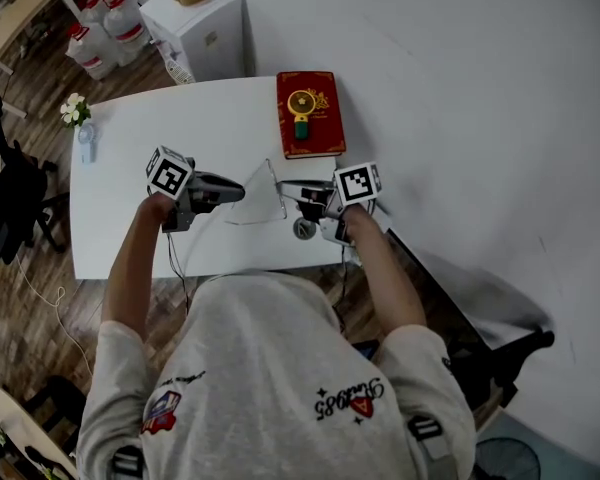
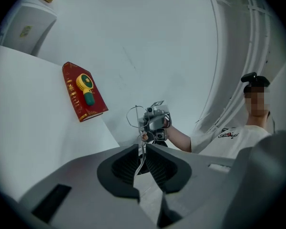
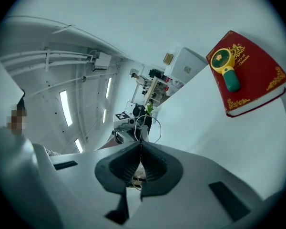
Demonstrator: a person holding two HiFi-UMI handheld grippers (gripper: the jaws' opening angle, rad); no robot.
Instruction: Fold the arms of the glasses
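Note:
Thin wire-framed glasses hang in the air above the front of the white table, held between both grippers. My left gripper comes at them from the left, and in the left gripper view its jaws are pinched on one thin arm, with the lens rim just beyond. From the right, my right gripper is shut on the other side of the glasses. The right gripper view shows those jaws pressed together with the wire rim looping out past them.
A red book with a yellow and green hand fan on it lies at the table's far right. A small flower vase stands at the far left corner. A white cabinet and water bottles stand behind the table.

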